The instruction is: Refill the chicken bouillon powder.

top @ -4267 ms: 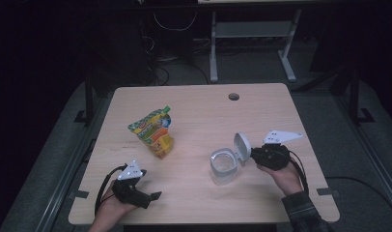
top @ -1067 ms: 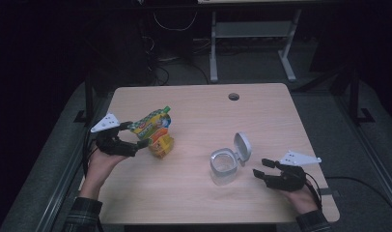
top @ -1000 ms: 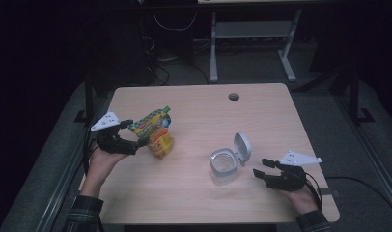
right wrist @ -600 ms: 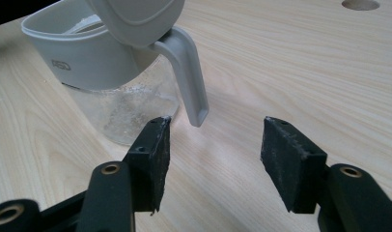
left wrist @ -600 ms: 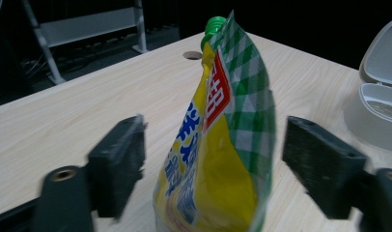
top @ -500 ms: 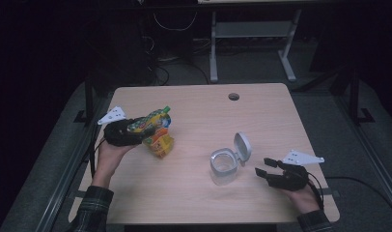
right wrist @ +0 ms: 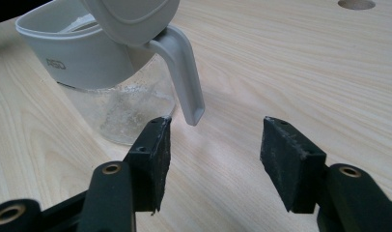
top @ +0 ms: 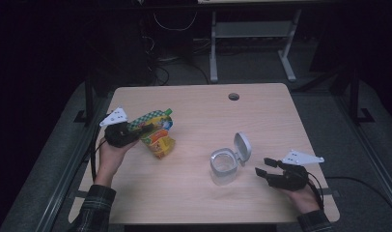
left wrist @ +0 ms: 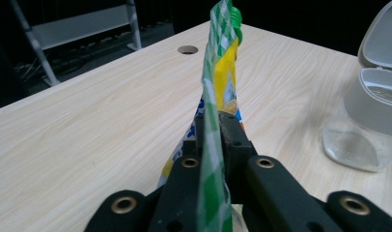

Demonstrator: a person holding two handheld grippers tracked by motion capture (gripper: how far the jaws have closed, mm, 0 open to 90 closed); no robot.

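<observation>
Right gripper (top: 266, 166) sits just right of the open glass jar (top: 224, 166), jaws parted around nothing, jar handle (right wrist: 182, 72) just ahead of the pads. Left gripper (top: 145, 128) lies well left of the jar, jaws just clamped on the snack pouch's (top: 158, 133) sealed edge; the pouch runs straight out from the jaws, green cap (left wrist: 235, 17) at the far end. Likely next: carry it rightward to the jar.

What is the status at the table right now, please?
Left gripper just closed on snack pouch. Right gripper open, empty, beside open-lidded jar. Nothing between pouch and jar.
</observation>
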